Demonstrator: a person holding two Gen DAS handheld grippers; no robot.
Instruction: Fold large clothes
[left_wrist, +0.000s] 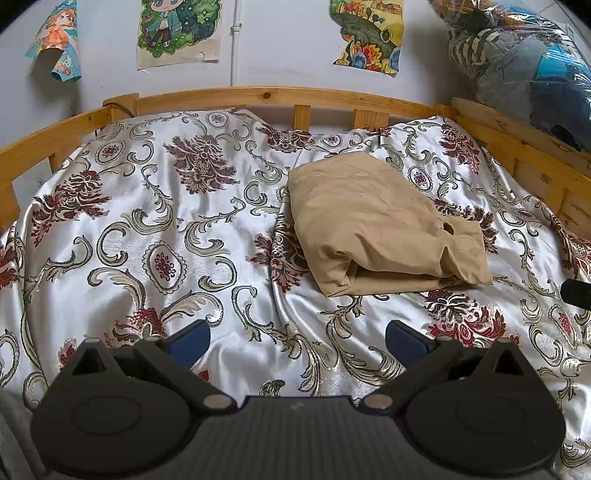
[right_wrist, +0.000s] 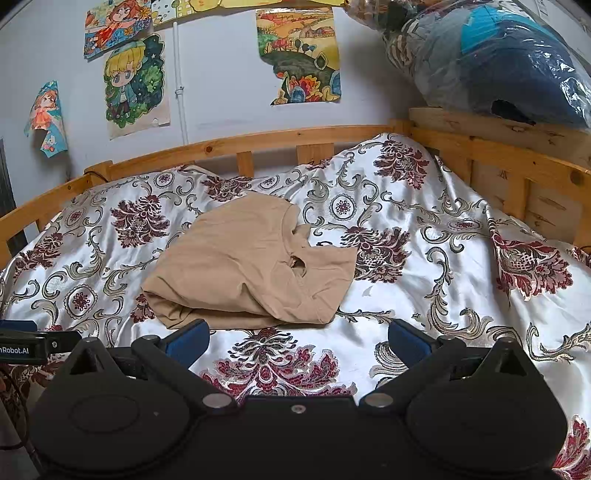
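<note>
Garment: tan cloth bundle (left_wrist: 380, 225), soft matte knit, folded into a rough rectangle w/ layered edges showing at the near side; small hole in the top layer near a loose flap.
Where: lies on the bed, mid-right in left-wrist view, centre-left in right-wrist view (right_wrist: 251, 266); apart from both claws.
Bedspread (left_wrist: 184, 229): glossy white satin, maroon floral + grey-gold scroll pattern, rumpled w/ ridges.
Bed rail (left_wrist: 258, 94): pale knotty wood, slatted, curves round far side.
Wall: paper cartoon drawings (right_wrist: 135, 85), curled at the corners.
Bag (right_wrist: 498, 62): clear plastic, stuffed w/ blue/grey fabric, on the rail at right.
Left gripper (left_wrist: 297, 339): blue pads spread wide, nothing between, above the spread.
Right gripper (right_wrist: 298, 338): same, wide apart, empty, just short of the bundle's near edge.
</note>
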